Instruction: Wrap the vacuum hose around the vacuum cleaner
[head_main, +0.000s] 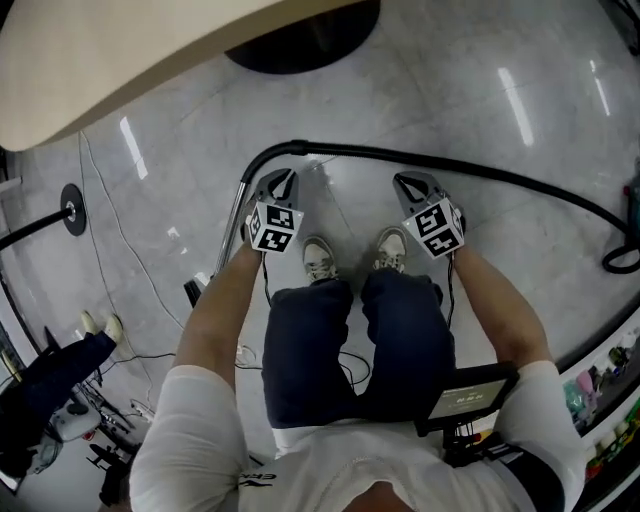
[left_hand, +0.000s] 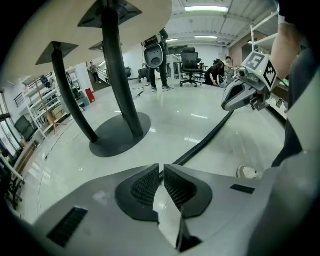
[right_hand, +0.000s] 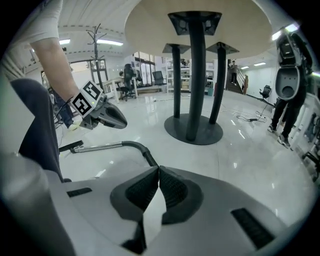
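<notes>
Across the glossy grey floor a black ribbed vacuum hose curves beyond the left gripper and right gripper, both pressed together, empty.

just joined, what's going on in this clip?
A person stands on a glossy grey floor with a two-jaw gripper in each hand. The left gripper and right gripper are both shut and empty, angled down towards a long black ribbed vacuum hose lying just beyond the person's white sneakers. The hose runs from a silver metal wand on the left out to the right. Neither gripper holds it, so wrapping has not begun. The vacuum's body is not clearly in view.
</notes>
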